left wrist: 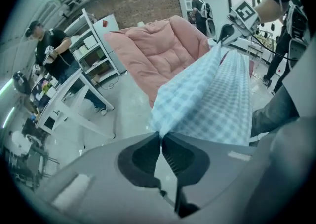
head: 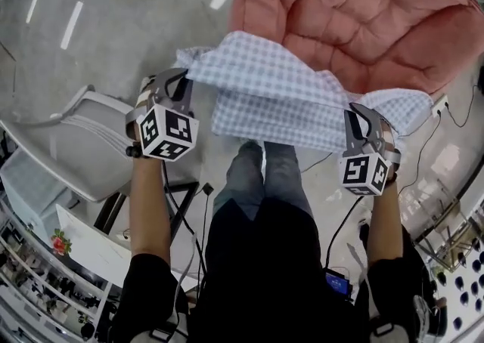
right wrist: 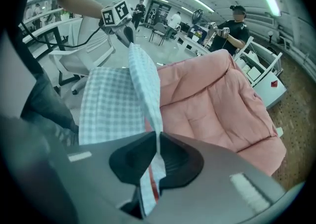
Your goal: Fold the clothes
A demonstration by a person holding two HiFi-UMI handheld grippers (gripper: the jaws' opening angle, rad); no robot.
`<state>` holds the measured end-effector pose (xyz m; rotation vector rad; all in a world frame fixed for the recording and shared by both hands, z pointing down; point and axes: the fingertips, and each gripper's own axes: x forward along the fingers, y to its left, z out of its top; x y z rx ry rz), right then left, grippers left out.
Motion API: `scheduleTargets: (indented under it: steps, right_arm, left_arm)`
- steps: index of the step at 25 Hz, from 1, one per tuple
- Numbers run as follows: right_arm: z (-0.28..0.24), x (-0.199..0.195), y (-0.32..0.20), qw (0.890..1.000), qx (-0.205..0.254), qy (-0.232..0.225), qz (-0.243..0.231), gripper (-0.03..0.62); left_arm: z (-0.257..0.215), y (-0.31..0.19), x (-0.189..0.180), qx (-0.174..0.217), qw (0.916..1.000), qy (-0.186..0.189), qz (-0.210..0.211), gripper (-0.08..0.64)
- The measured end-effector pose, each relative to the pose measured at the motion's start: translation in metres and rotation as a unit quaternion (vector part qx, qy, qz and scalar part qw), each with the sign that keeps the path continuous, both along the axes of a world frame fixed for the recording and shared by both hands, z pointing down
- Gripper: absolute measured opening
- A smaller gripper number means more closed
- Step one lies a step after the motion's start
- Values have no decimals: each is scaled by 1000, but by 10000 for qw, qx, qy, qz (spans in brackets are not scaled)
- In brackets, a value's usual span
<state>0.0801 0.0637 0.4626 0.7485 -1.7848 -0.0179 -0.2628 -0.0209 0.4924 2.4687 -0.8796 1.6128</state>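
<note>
A light blue checked garment (head: pixel 280 100) hangs stretched between my two grippers, above the person's legs. My left gripper (head: pixel 184 69) is shut on its left corner; in the left gripper view the cloth (left wrist: pixel 207 99) runs out from the closed jaws (left wrist: pixel 161 135). My right gripper (head: pixel 355 111) is shut on the right corner. In the right gripper view the cloth (right wrist: pixel 145 82) passes between the pads (right wrist: pixel 157 141) and a strip with a red edge hangs below them. Each gripper shows in the other's view, the right gripper (left wrist: pixel 228 30) and the left gripper (right wrist: pixel 126 30).
A large pink quilted cushion (head: pixel 363 16) lies on the floor beyond the garment. A white chair (head: pixel 91 130) stands at the left. Cables (head: pixel 435 134) run over the floor at the right. Shelves (left wrist: pixel 96 50) and other people (right wrist: pixel 232 28) stand further off.
</note>
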Motion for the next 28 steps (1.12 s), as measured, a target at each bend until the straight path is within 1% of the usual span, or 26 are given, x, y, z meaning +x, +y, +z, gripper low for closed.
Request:
scheduleTargets:
  steps: [5, 7, 10, 14, 18, 21, 22, 23, 24, 25, 28]
  right_arm:
    - [22, -5, 57, 9996, -184, -97, 210, 25]
    - [29, -10, 75, 9994, -231, -108, 235, 26]
    - [37, -18, 97, 9994, -269, -52, 217, 26]
    - [50, -18, 121, 9991, -351, -38, 215, 26]
    - [70, -22, 141, 9994, -258, 196, 79, 26]
    - [83, -23, 150, 9992, -185, 356, -13, 28]
    - [87, -23, 153, 9991, -246, 345, 4, 34]
    - [90, -23, 157, 9989, -349, 307, 37, 59]
    - [93, -23, 160, 9986, -458, 262, 71, 99]
    - [95, -23, 162, 9982, -538, 225, 97, 118]
    - [94, -23, 163, 9979, -601, 165, 166, 124]
  left_arm:
    - [20, 62, -7, -67, 9973, 316, -661, 19]
    - [31, 87, -12, -118, 9958, 462, -784, 20]
    - [51, 117, -19, -294, 9944, 649, -787, 20]
    - [70, 137, -16, -510, 9910, 897, -856, 25]
    - [82, 151, -18, -590, 9900, 975, -829, 29]
    - [93, 163, -20, -802, 9886, 1013, -767, 73]
    - [95, 166, -21, -872, 9877, 1045, -772, 82]
    - [96, 168, -20, -923, 9865, 1095, -788, 96]
    - [95, 169, -20, -947, 9856, 1149, -804, 97]
    - [94, 169, -19, -947, 9850, 1190, -812, 98]
    - [86, 166, -16, -887, 9856, 1221, -765, 98]
